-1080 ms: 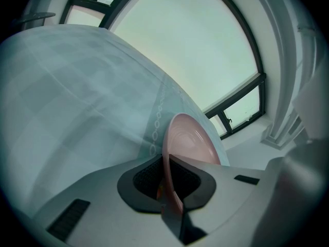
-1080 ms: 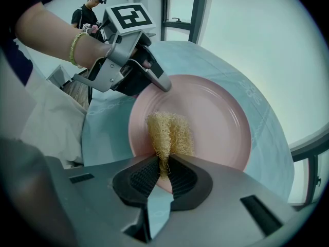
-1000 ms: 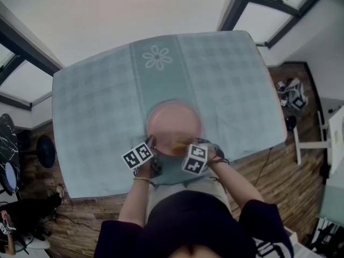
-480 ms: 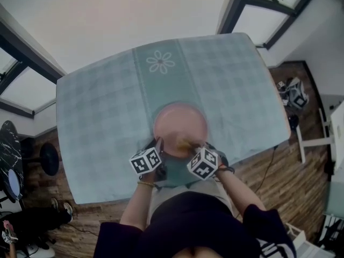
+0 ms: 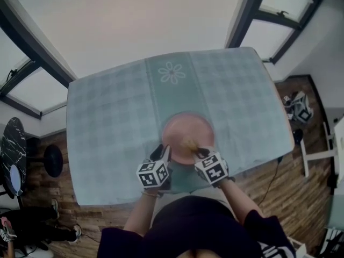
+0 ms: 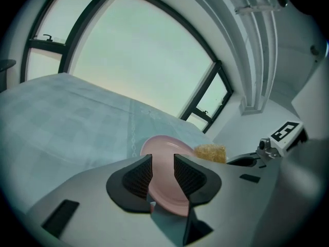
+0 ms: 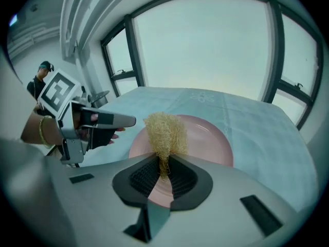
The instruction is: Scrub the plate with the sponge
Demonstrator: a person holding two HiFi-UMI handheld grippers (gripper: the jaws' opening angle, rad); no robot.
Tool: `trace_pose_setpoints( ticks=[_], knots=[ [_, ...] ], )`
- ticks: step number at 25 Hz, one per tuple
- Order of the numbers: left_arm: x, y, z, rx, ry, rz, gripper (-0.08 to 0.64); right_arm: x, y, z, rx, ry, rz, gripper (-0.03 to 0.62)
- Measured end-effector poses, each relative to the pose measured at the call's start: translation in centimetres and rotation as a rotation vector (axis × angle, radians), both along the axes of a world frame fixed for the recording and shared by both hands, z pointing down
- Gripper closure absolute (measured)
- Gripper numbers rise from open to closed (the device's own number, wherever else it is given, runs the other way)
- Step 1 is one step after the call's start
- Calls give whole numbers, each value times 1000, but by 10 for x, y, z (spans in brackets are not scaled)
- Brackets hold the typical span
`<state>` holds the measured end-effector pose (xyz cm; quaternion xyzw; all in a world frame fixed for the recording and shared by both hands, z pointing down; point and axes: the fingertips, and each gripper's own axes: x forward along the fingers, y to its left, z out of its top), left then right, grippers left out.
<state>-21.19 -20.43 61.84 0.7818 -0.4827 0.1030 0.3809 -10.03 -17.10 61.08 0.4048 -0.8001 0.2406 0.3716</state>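
Note:
The pink plate lies flat on the teal checked tablecloth near the front edge. My left gripper hovers over the plate's near-left rim. Its jaws have just been opening and now stand apart; in the left gripper view the plate shows through the gap of the left gripper, untouched by the pads. My right gripper is shut on the lower end of a yellow fibrous sponge. The sponge hangs above the plate's near side, and the right gripper sits beside the left one.
The tablecloth carries a white flower motif on its centre stripe. The table's front edge is close to my body. A black stool and clutter stand on the wooden floor at the left. Windows surround the table.
Both grippers have lifted off the plate and rolled. The left jaws have let go of the plate's rim and opened. The sponge has risen with the right gripper.

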Motion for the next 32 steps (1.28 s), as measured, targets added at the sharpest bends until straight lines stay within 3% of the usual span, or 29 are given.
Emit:
trace_pose_setpoints(
  ticks=[5,9,18,32],
  knots=[
    [4,12,-16,47,-27,-4,442,6,0,-12,-1,-148,94,548],
    [4,23,-24,59,-50,-41,472,10,7,-26,21,-232,111,548],
    [25,61,-40,73,-62,-113,545,21,39,-50,69,-293,44,548],
    [72,128,-63,99,-61,-179,555,59,108,-79,115,-379,-10,548]
  ],
)
